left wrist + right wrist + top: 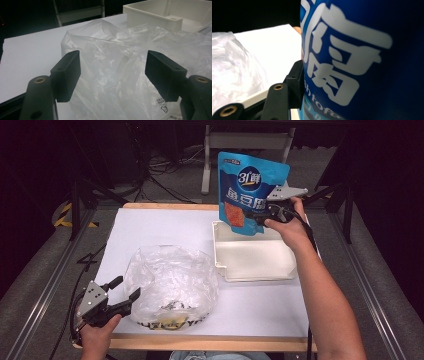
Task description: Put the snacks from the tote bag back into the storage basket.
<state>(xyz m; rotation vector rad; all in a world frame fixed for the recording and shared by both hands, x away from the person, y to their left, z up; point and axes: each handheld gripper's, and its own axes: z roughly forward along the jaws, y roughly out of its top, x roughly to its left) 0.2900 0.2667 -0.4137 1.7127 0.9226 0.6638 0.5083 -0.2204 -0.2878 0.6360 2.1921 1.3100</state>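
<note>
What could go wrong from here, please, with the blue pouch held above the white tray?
The right gripper pinches the blue pouch only at one edge, so it might swing or slip before reaching the white tray. The left gripper stands open beside the clear plastic bag and could snag its loose film.

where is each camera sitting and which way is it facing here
High view: above the person's side, looking forward and down on the table; both forearms, left gripper, right gripper.
Left gripper view: on the left gripper, facing the clear plastic bag; open black fingers.
Right gripper view: on the right gripper, against the blue pouch; one finger.
Left and high share the white tray.
</note>
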